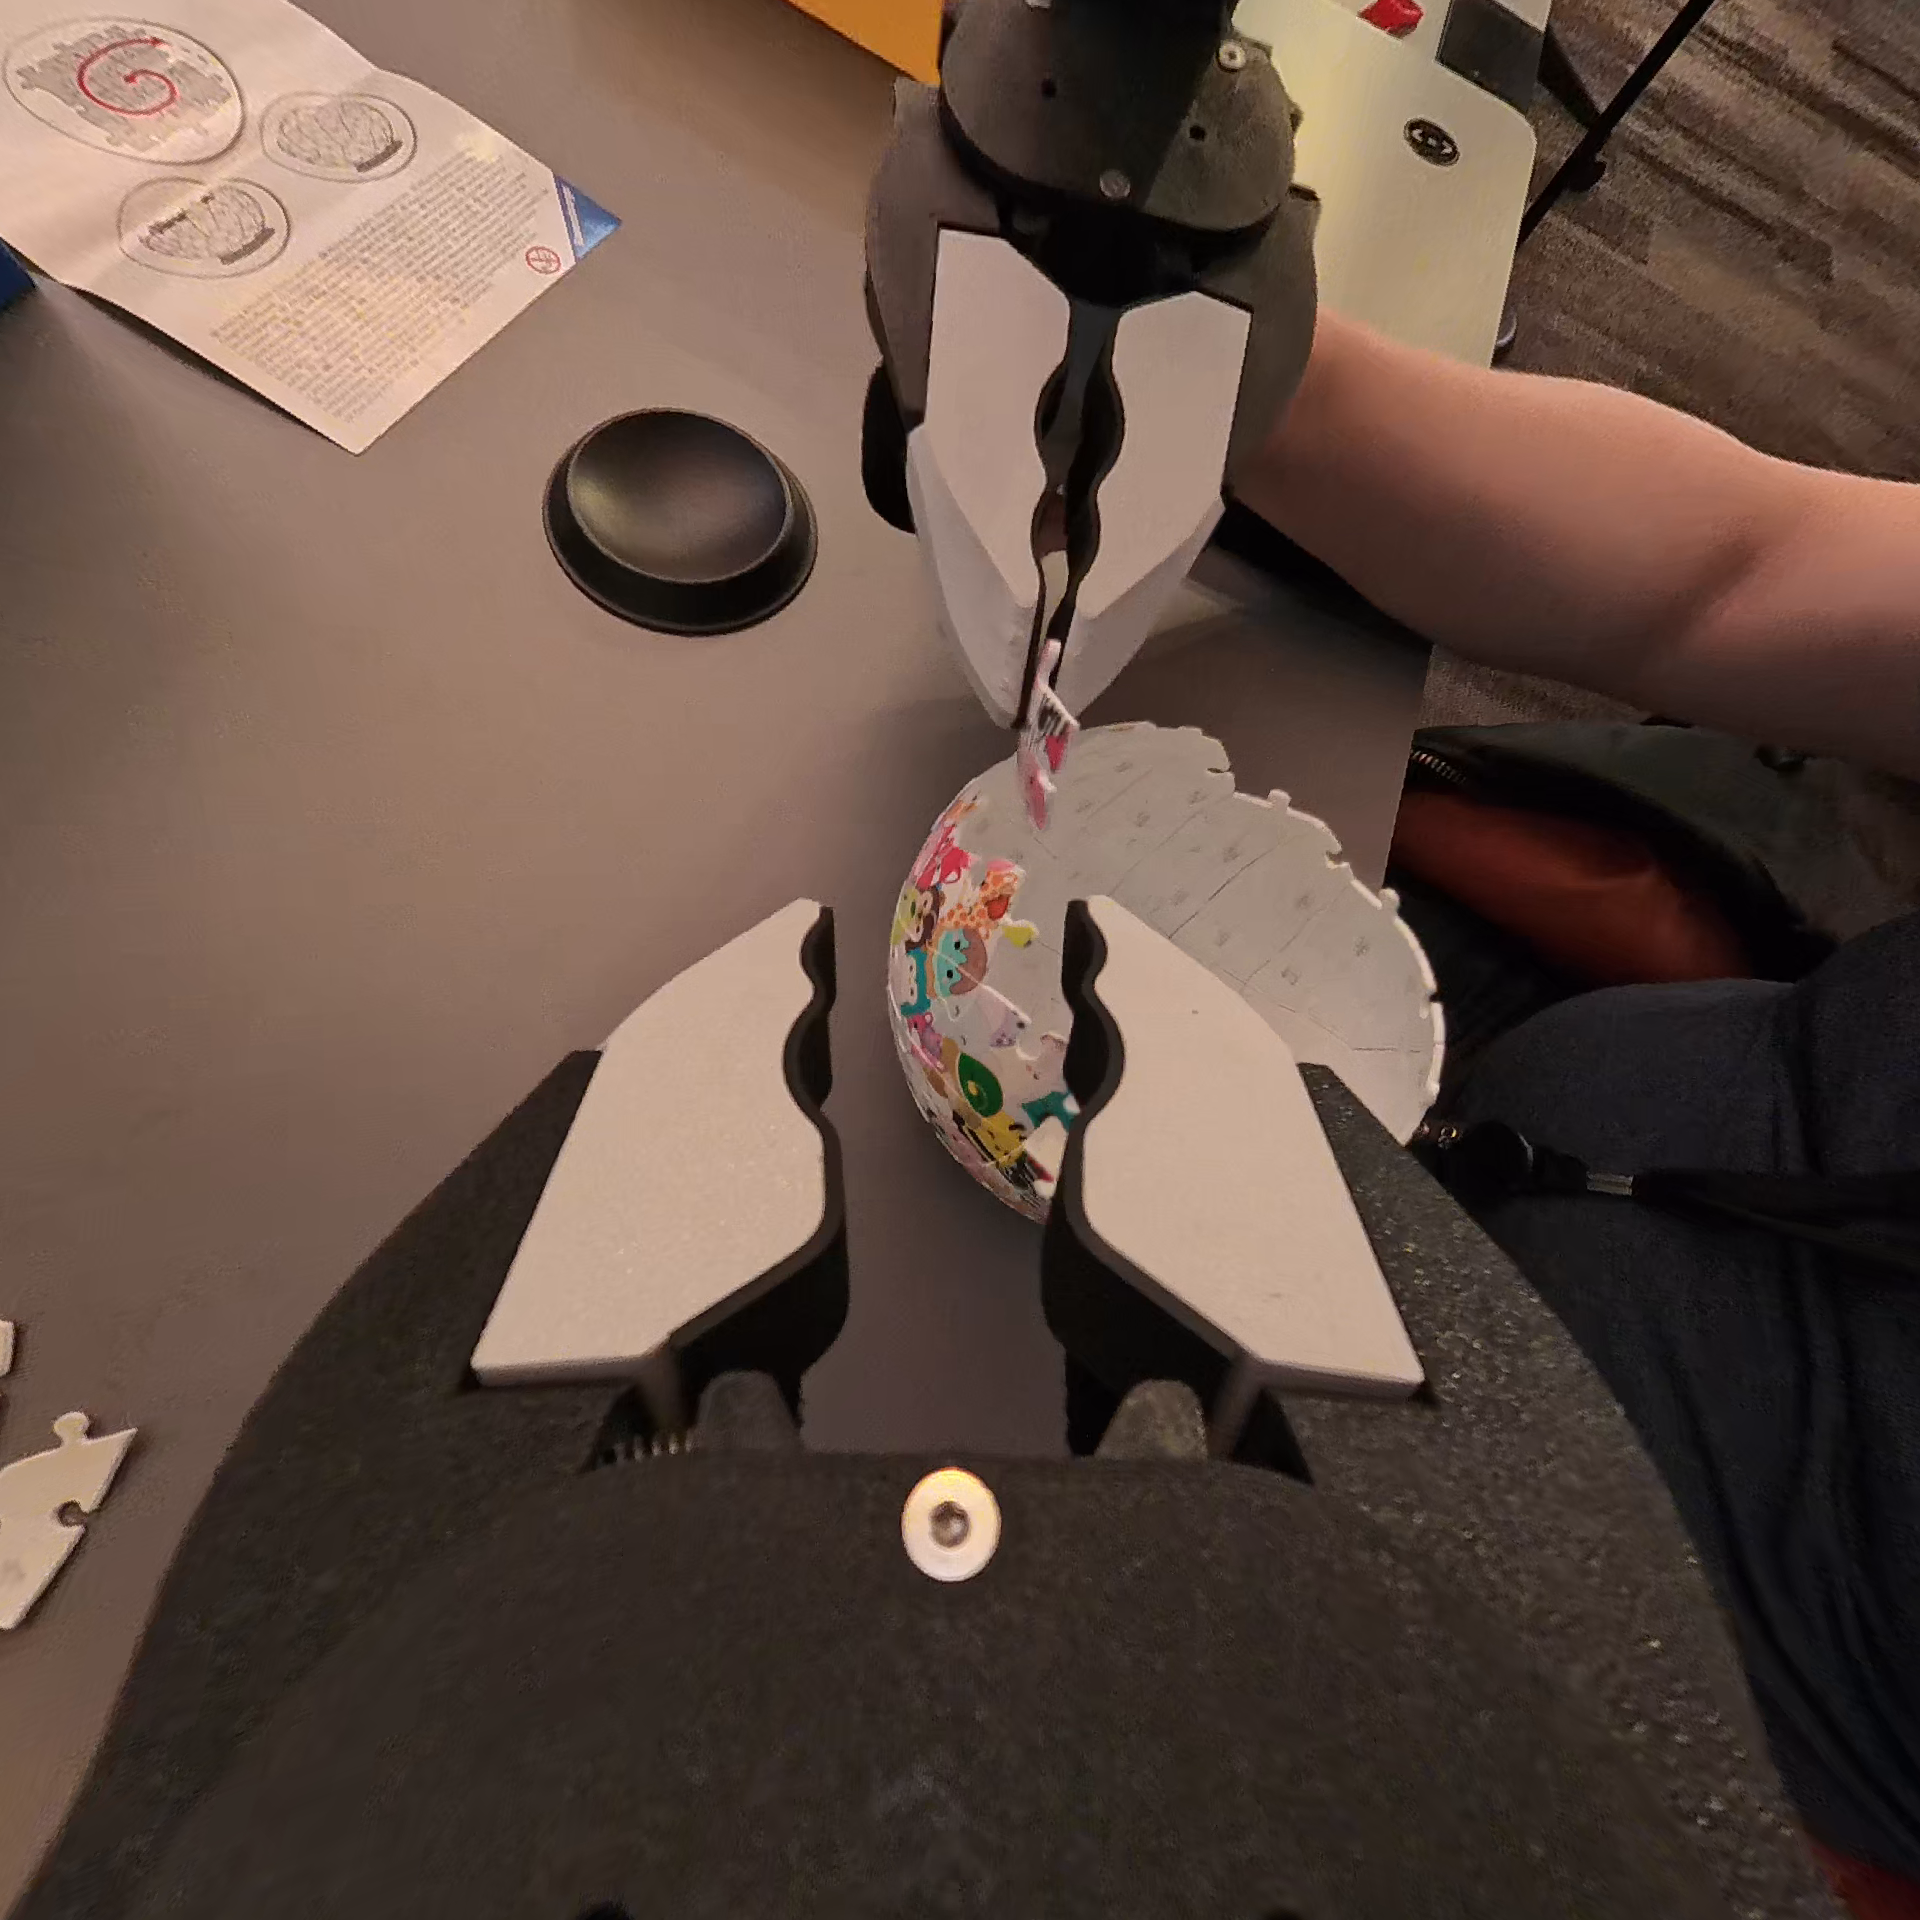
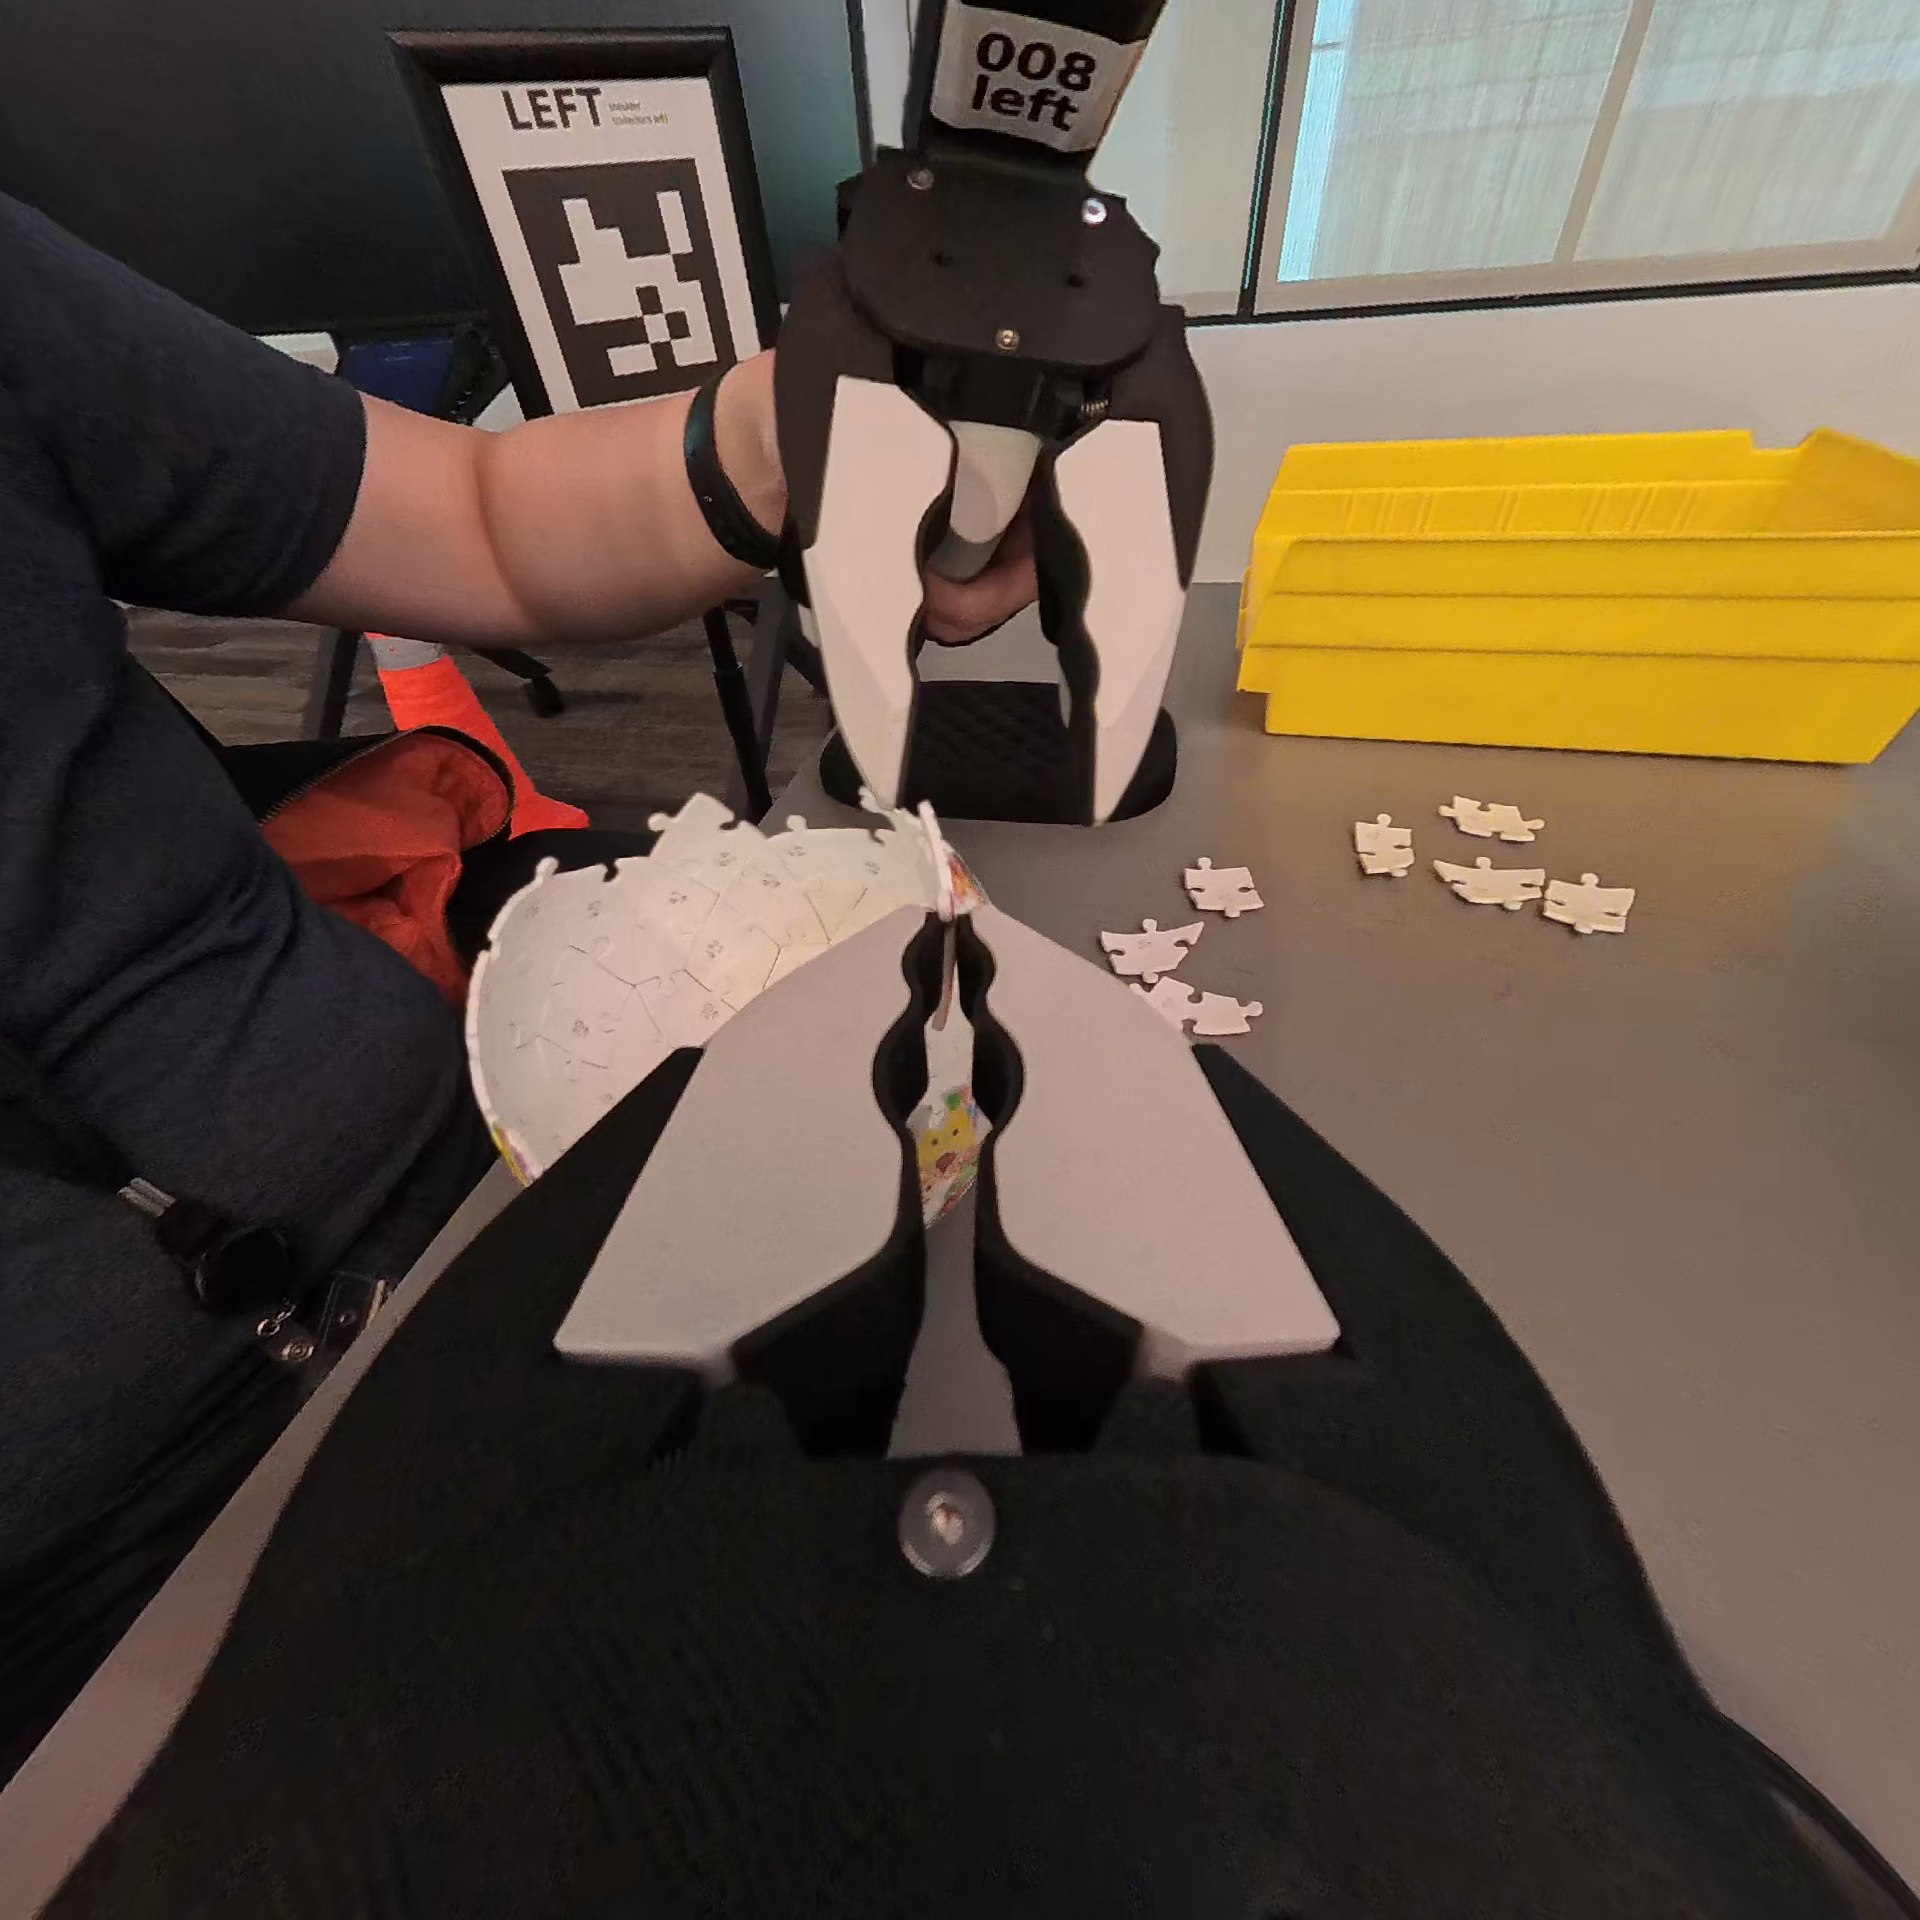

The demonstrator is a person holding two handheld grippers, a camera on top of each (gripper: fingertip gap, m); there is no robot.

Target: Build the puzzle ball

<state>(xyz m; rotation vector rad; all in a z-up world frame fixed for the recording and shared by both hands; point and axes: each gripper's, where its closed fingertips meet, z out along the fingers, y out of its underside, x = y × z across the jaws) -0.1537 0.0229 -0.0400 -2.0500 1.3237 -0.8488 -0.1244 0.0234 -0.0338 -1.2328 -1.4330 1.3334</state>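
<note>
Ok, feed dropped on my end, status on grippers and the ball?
Right gripper shut on puzzle piece, at the rim of the half-built ball. Left gripper open, its fingers at the shell, not gripping. Nothing in the way.

Grey table (image 2: 1558,1143) fills the foreground, matte, with a warm glow on it in the left wrist view. At its far side, stacked yellow bins (image 2: 1579,613). Behind them a pale wall (image 2: 1558,364), and above that a window (image 2: 1600,135) letting in cool daylight through a dark frame. Over to the left, a framed marker sign (image 2: 613,229) stands on a dark stand, an orange cone (image 2: 447,686) low beside it. Beyond the table edge in the left wrist view, grey-brown carpet (image 1: 1714,239) and a white panel (image 1: 1423,208) standing on it.
</note>
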